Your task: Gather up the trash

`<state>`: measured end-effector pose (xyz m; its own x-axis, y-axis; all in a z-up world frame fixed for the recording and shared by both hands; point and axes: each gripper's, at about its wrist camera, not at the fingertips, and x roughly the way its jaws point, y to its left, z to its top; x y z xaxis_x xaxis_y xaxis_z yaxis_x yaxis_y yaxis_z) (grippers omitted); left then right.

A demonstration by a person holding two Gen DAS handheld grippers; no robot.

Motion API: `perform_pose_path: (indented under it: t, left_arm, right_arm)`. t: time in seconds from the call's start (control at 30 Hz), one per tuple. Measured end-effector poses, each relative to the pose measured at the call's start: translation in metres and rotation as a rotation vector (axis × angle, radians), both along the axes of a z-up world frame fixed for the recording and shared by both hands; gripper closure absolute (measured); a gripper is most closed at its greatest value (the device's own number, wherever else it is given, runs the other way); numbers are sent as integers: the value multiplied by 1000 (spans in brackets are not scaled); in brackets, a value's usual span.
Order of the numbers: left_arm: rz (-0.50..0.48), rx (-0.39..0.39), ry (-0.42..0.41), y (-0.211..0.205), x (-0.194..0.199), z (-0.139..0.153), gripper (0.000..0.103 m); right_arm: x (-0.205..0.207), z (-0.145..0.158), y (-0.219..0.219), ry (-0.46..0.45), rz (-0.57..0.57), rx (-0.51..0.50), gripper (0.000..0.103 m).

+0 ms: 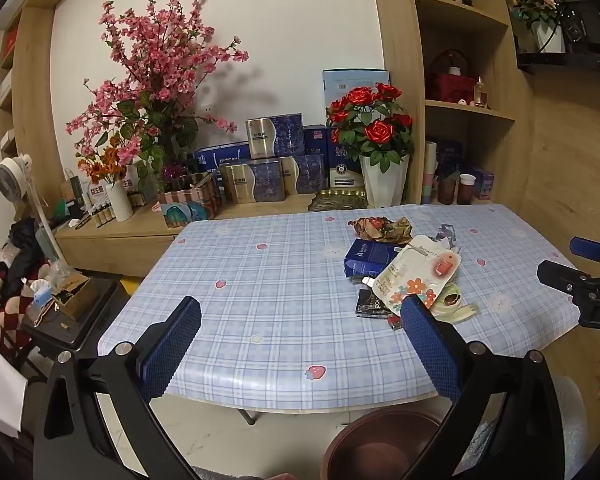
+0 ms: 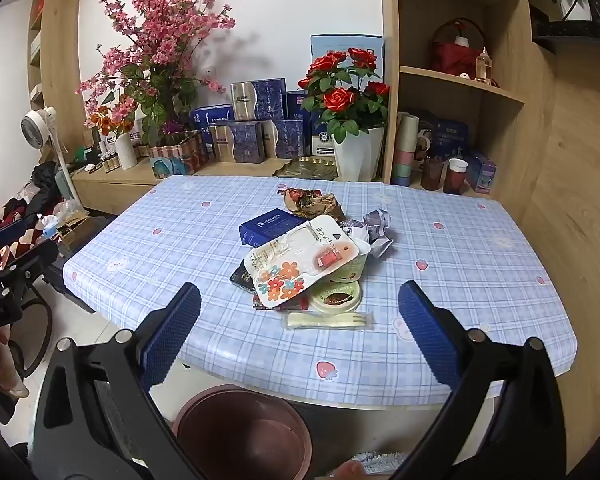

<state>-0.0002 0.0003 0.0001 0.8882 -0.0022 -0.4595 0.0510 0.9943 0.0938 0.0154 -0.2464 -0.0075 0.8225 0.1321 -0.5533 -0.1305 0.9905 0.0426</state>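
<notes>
A heap of trash lies on the checked tablecloth (image 2: 460, 248): a white flowered blister pack (image 2: 300, 260), a dark blue carton (image 2: 272, 226), a brown crumpled wrapper (image 2: 314, 202), crumpled grey paper (image 2: 376, 228), a round lid (image 2: 336, 296) and a wrapped plastic fork (image 2: 328, 320). In the left wrist view the blister pack (image 1: 416, 272) and carton (image 1: 368, 258) sit right of centre. A brown bin (image 2: 244, 432) stands on the floor under the table's near edge. My right gripper (image 2: 300, 312) is open, hovering before the heap. My left gripper (image 1: 300, 328) is open over bare cloth, left of the heap.
A wooden sideboard (image 2: 112, 184) behind the table carries pink blossoms (image 2: 160, 40), red roses in a white pot (image 2: 352, 120) and blue boxes (image 2: 256, 136). Shelves (image 2: 460, 80) rise at the right. A fan (image 2: 40, 124) and clutter fill the left floor.
</notes>
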Motion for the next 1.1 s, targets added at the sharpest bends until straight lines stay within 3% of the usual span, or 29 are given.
perform_pose_path:
  t: [1.1]
  left_arm:
    - [0, 11, 10, -1, 0, 0, 5]
  right_arm:
    - [-1, -2, 5, 4, 1, -3, 6]
